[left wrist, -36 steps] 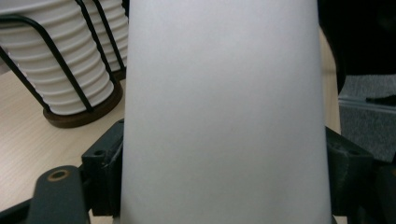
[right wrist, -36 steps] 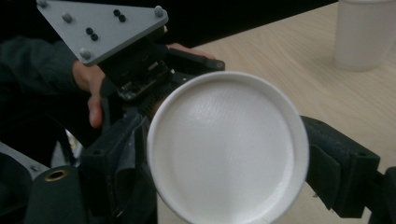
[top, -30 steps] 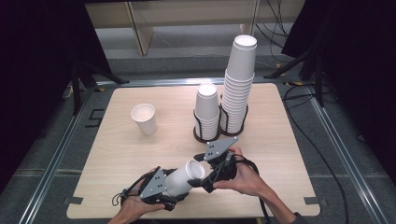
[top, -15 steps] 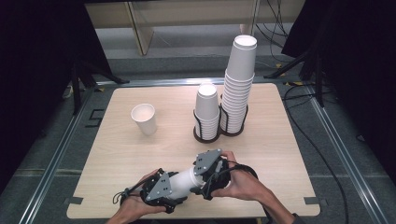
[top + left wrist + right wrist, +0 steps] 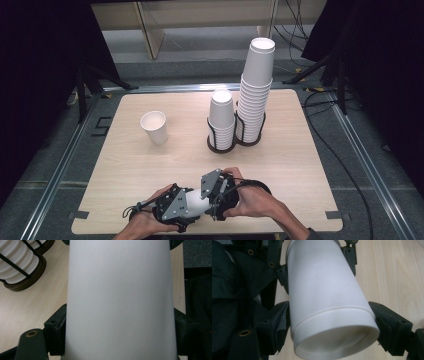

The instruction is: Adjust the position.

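My left gripper (image 5: 186,212) is clamped on a white cup (image 5: 196,201) lying on its side between my two tools, just above the near edge of the table (image 5: 300,165); in the left gripper view the cup's wall (image 5: 120,302) runs straight up between my jaws, which press it from both sides; to the right, my right gripper (image 5: 212,197) brackets the other end of the same cup; in the right gripper view its jaws stand either side of the rim end (image 5: 332,315), close against the wall, but I cannot tell whether they pinch it yet.

Ahead of my tools and to the left a single cup (image 5: 154,127) stands upright, well apart; ahead and slightly right a short stack (image 5: 221,119) and a tall stack (image 5: 255,92) sit in a black wire rack (image 5: 235,142).

As I judge it, one cup is already set out and this one is mid-handover, perhaps being pulled free of a nested mate; placing it upright beside the first is left, and both stacks are far from used up.
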Available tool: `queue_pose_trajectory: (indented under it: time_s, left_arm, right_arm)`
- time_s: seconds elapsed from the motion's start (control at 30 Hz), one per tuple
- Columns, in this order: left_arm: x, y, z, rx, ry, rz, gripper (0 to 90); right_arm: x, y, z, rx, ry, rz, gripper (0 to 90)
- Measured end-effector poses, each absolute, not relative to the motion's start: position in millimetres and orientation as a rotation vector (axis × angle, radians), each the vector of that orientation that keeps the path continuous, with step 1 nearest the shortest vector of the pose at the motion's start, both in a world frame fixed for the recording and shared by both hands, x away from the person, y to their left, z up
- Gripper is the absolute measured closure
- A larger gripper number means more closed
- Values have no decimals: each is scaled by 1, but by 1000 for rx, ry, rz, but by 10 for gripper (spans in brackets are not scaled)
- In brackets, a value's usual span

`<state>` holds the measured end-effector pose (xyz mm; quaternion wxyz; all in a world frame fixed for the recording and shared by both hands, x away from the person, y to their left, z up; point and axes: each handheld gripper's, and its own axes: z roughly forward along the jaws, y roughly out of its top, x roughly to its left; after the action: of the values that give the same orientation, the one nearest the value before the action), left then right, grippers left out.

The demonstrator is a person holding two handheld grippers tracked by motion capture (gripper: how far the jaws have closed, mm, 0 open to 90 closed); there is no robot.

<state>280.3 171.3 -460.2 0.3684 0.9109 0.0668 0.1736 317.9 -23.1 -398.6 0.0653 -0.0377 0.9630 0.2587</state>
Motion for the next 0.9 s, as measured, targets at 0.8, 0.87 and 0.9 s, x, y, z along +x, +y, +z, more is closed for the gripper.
queue_pose_trajectory:
  time_s: [0.8,0.87,0.9]
  left_arm:
    - [286,184,-457,2101,184,379,102]
    - [287,186,-456,2054,201,356,96]
    - [288,187,-456,2033,199,350,95]
  right_arm:
    - [326,-37,-389,-134,2955,956,254]
    - [330,-42,-387,-130,2955,1018,255]
    - [331,-44,-386,-127,2954,1045,256]
